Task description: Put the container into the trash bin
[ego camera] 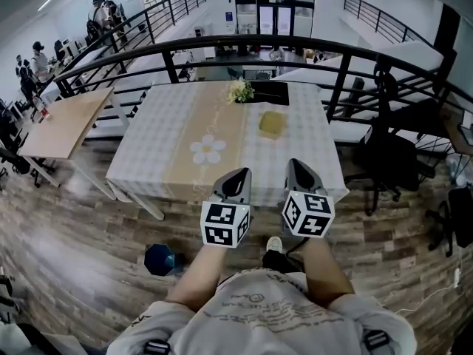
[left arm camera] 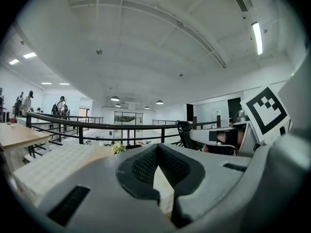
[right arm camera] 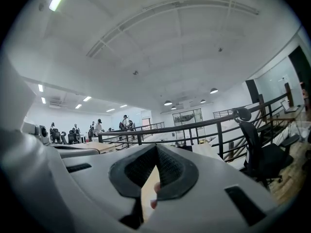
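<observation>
A flat yellow-green container (ego camera: 272, 123) lies on the checked tablecloth of the table (ego camera: 159, 154), right of the middle. Ahead of me, my left gripper (ego camera: 237, 175) and right gripper (ego camera: 297, 166) are held side by side over the table's near edge, short of the container. Both point level toward the far railing. In the left gripper view the left gripper (left arm camera: 157, 164) has its jaws together with nothing between them. The right gripper (right arm camera: 154, 171) looks the same in its own view. A dark blue trash bin (ego camera: 160, 259) stands on the wooden floor under my left arm.
A small bunch of flowers (ego camera: 240, 90) and a black object (ego camera: 270, 92) sit at the table's far edge, against a black railing (ego camera: 251, 44). A wooden desk (ego camera: 63, 122) stands to the left, an office chair (ego camera: 390, 159) to the right. People stand far off at the left.
</observation>
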Demonstrator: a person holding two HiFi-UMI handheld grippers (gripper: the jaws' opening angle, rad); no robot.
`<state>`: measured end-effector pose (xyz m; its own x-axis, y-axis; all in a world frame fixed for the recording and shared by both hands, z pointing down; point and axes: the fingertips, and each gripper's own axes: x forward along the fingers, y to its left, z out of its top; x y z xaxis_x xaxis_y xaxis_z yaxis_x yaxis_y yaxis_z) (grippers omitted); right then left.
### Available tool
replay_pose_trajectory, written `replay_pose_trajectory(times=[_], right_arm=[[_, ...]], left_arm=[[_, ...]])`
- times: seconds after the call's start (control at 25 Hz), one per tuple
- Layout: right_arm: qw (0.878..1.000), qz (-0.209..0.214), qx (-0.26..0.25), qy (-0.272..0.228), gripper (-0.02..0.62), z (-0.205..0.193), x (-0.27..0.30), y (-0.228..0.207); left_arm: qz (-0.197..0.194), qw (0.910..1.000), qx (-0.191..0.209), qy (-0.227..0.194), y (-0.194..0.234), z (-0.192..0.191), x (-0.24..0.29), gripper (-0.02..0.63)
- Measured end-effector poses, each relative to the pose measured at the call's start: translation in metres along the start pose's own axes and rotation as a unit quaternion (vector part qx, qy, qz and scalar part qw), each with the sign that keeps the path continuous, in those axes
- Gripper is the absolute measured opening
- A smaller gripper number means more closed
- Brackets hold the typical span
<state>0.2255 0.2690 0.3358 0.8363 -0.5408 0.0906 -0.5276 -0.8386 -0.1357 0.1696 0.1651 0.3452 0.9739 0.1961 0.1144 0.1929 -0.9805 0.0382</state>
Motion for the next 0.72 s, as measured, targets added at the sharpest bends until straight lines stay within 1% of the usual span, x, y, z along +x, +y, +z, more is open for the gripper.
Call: replay_pose_trajectory(times=[0.2, 0.32, 0.52, 0.72], right_arm=[[1.000, -0.001, 0.006, 0.011, -0.002, -0.007, 0.041, -0.026], [1.000, -0.003, 0.008, 0.020, -0.002, -0.006, 0.071, -0.044], [1.000, -0.002, 0.008, 0.021, -0.002, 0.015, 0.115, -0.070], [1.000, 0.009, 0.007, 0.026, -0.002, 0.033, 0.167, -0.101]], left_arm=[[-0.006, 0.9999, -0.002, 0.014, 0.009, -0.007, 0.050, 0.003], [-0.011, 0.9997, -0.004, 0.022, 0.015, -0.005, 0.085, 0.003], [-0.010, 0.9997, -0.005, 0.021, 0.023, 0.015, 0.135, 0.003], [0.000, 0.9997, -0.007, 0.023, 0.034, 0.031, 0.193, 0.003]])
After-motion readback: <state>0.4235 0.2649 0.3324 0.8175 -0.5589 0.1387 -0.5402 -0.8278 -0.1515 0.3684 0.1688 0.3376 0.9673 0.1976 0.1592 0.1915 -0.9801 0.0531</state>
